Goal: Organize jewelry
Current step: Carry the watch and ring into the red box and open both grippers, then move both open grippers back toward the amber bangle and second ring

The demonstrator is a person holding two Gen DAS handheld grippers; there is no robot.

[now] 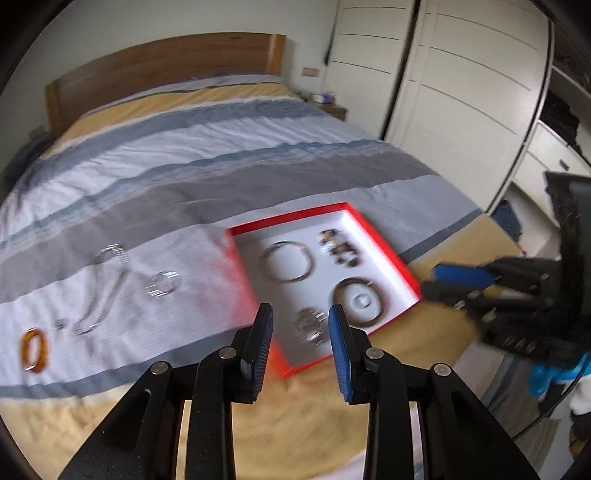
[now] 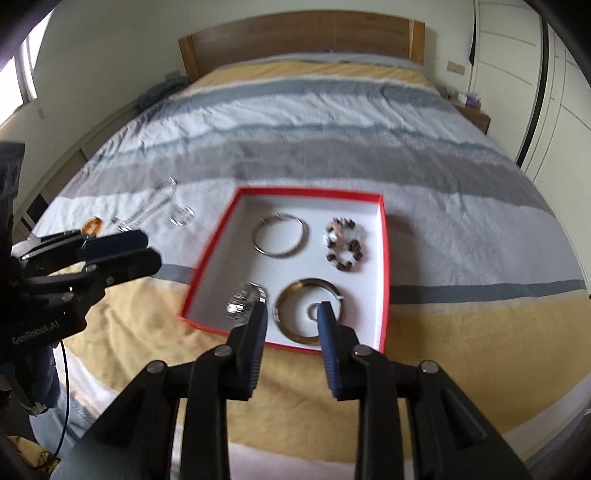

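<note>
A red-rimmed white tray lies on the bed. It holds a silver hoop, a beaded bracelet, a bronze bangle around a small ring, and a sparkly silver bracelet. Left of the tray on the bedspread lie a silver chain, a clear ring-like piece and an amber ring. My left gripper is open and empty above the tray's near corner. My right gripper is open and empty over the bronze bangle.
The bed has a striped blue, grey, white and yellow cover and a wooden headboard. White wardrobe doors stand to the right. A nightstand sits by the headboard.
</note>
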